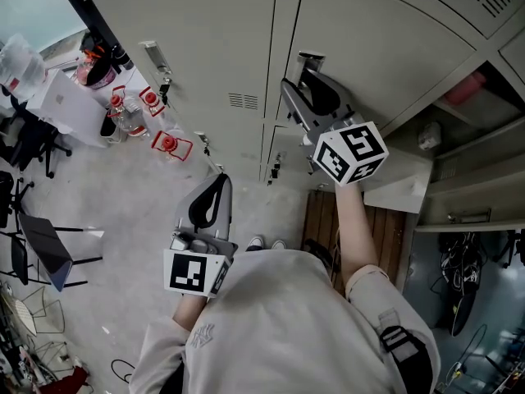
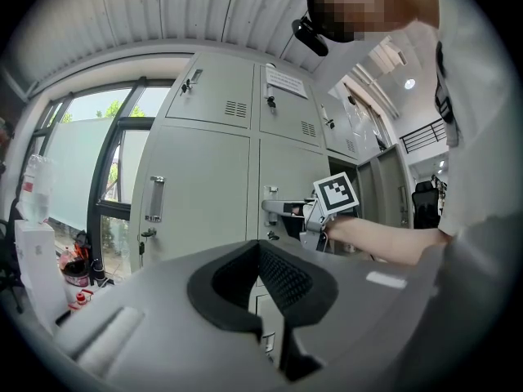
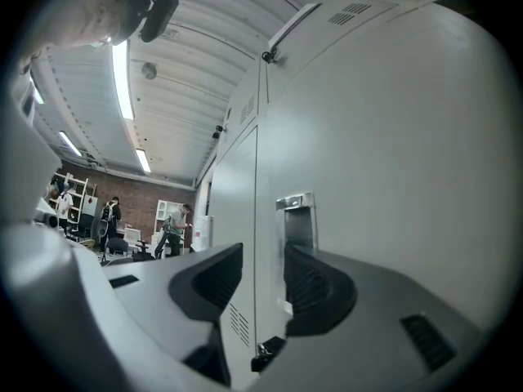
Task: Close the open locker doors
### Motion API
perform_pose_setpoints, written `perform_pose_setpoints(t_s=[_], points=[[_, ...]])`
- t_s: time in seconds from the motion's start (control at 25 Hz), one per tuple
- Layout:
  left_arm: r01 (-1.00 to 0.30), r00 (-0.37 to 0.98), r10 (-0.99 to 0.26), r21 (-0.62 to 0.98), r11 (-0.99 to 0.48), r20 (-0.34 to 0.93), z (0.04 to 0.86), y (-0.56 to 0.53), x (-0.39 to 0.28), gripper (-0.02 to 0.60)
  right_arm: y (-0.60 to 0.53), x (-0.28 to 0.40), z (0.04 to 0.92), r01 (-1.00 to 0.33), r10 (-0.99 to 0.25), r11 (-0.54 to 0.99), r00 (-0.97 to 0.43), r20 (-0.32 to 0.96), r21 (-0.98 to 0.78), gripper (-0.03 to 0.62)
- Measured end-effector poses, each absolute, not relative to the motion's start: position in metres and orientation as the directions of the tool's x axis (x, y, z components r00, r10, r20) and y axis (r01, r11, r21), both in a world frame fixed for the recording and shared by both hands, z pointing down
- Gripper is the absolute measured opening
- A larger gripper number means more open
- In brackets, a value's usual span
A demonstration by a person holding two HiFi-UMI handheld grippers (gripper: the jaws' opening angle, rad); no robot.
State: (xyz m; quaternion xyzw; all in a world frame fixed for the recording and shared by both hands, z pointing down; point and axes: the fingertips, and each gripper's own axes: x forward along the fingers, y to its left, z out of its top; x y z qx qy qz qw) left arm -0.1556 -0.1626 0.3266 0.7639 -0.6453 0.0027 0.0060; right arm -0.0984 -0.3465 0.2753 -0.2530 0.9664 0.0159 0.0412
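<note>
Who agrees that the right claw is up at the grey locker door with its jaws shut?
Not quite. The right claw is up at the grey locker door, but its jaws stand apart, not shut. The right gripper view shows the gap, with the door's handle seen through it.

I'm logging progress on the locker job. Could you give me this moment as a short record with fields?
left gripper: jaws together, nothing in them, held low and away from the lockers
right gripper: jaws apart, raised to the handle of a grey locker door; contact unclear
open locker: at the person's right, shelves exposed
other doors: shut, on the person's left
floor: red-topped bottles by the locker base
task state: not finished, one locker open
</note>
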Motion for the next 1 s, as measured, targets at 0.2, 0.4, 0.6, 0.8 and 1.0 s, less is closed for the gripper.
perform_pose_setpoints(t_s=[0.2, 0.4, 0.6, 0.8, 1.0], points=[[-0.987, 0.158, -0.987, 0.007, -0.158, 0.013, 0.3272, -0.1642, -0.1582, 0.008, -0.3511, -0.0988, 0.2753, -0.508, -0.506, 0.861, -0.858, -0.084, 0.005, 0.133], [-0.987, 0.158, -0.987, 0.007, -0.157, 0.024, 0.3279, -0.1672, -0.1583, 0.007, -0.3506, -0.0996, 0.2756, -0.500, -0.498, 0.866, -0.863, -0.081, 0.007, 0.133], [-0.985, 0.170, -0.985, 0.007, -0.170, 0.013, 0.3259, -0.1686, -0.1560, 0.007, -0.3461, -0.0987, 0.2747, -0.482, -0.480, 0.876, -0.874, -0.082, 0.006, 0.133], [-0.986, 0.167, -0.986, 0.008, -0.167, 0.019, 0.3268, -0.1689, -0.1575, 0.008, -0.3477, -0.0956, 0.2759, -0.537, -0.535, 0.844, -0.842, -0.064, 0.013, 0.132], [-0.985, 0.174, -0.985, 0.013, -0.174, 0.014, 0.3279, -0.1688, -0.1581, 0.007, -0.3493, -0.0948, 0.2756, -0.552, -0.549, 0.834, -0.829, -0.103, -0.002, 0.132]])
